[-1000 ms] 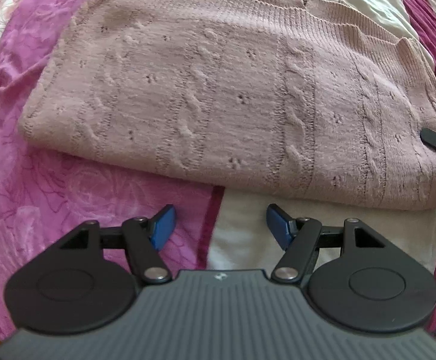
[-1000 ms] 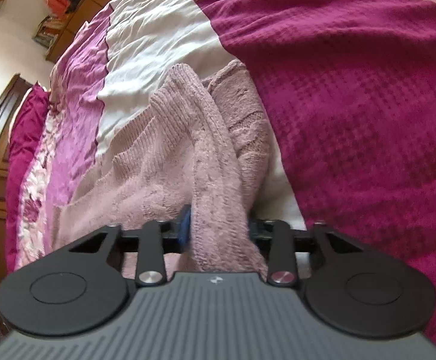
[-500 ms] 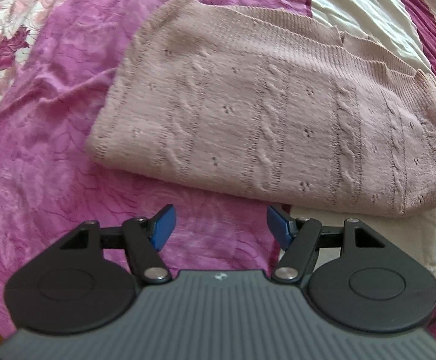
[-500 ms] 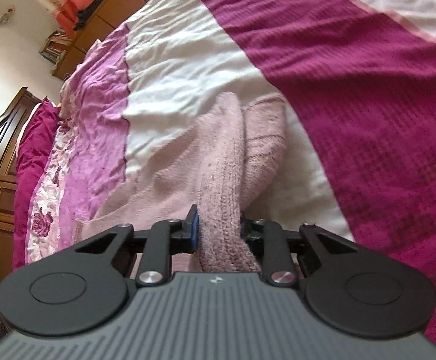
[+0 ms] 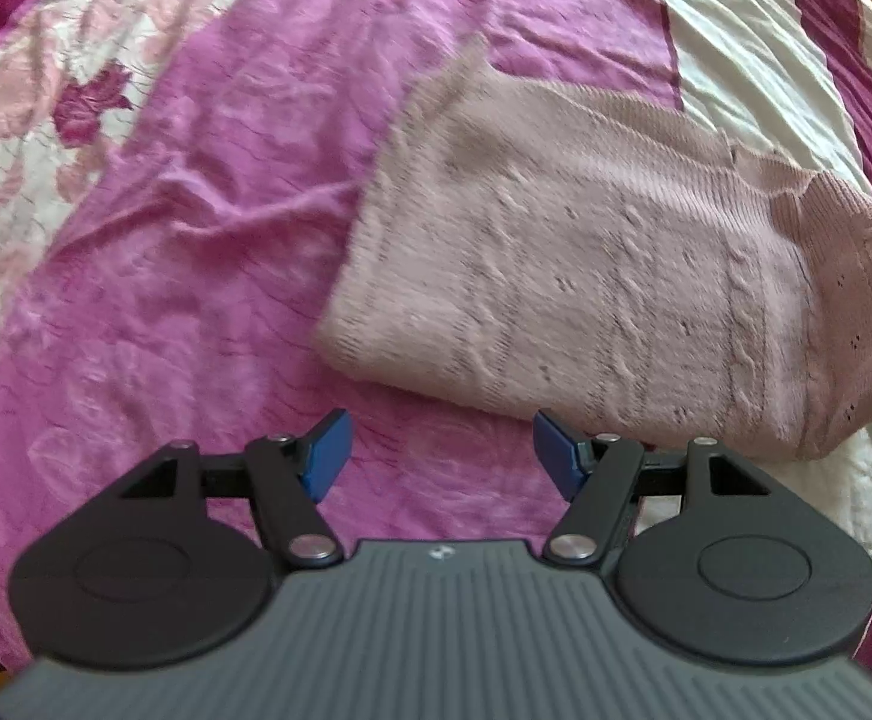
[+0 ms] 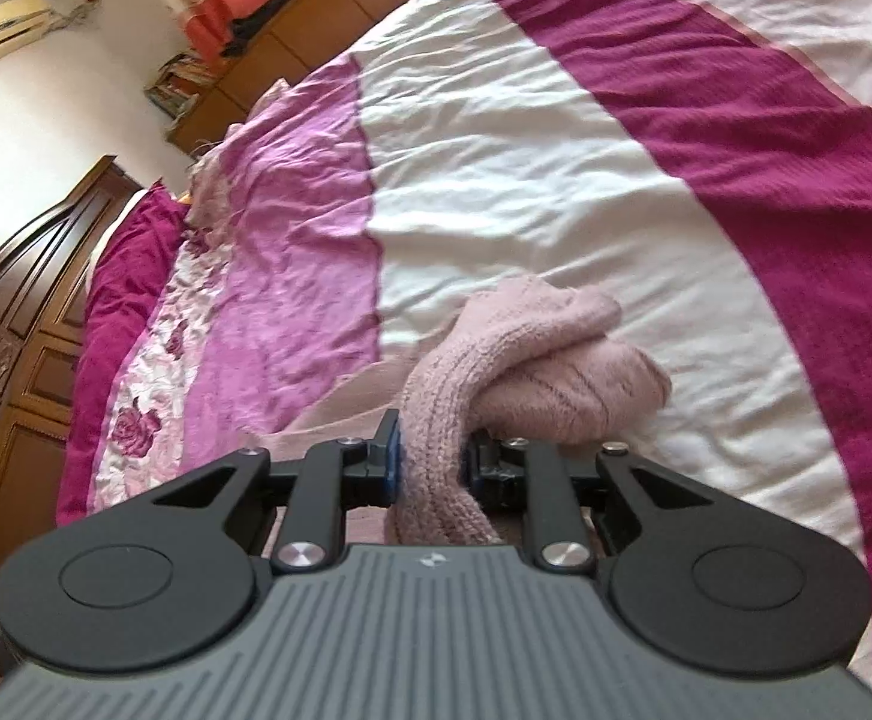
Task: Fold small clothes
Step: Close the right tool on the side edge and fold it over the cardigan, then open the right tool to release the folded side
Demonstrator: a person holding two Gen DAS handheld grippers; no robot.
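A dusty-pink cable-knit sweater (image 5: 586,276) lies folded on the bed, right of centre in the left wrist view. My left gripper (image 5: 439,459) is open and empty, just in front of the sweater's near edge, above the pink bedspread. My right gripper (image 6: 430,465) is shut on a bunched edge of the sweater (image 6: 454,396) and holds it raised; the knit curls over towards the left, with a lump of it (image 6: 586,396) resting on the white stripe behind. The right fingertips are mostly hidden by the knit.
The bedspread has pink floral (image 5: 46,120), pink (image 5: 196,300), white (image 6: 526,150) and magenta (image 6: 766,150) stripes. A dark wooden wardrobe (image 6: 16,324) stands at the left of the right wrist view, and a wooden headboard (image 6: 328,18) at the back.
My left gripper has moved left, so the sweater has slid to the right of its view. My right gripper has lifted and carried the held edge over the sweater, and the fabric is more bunched.
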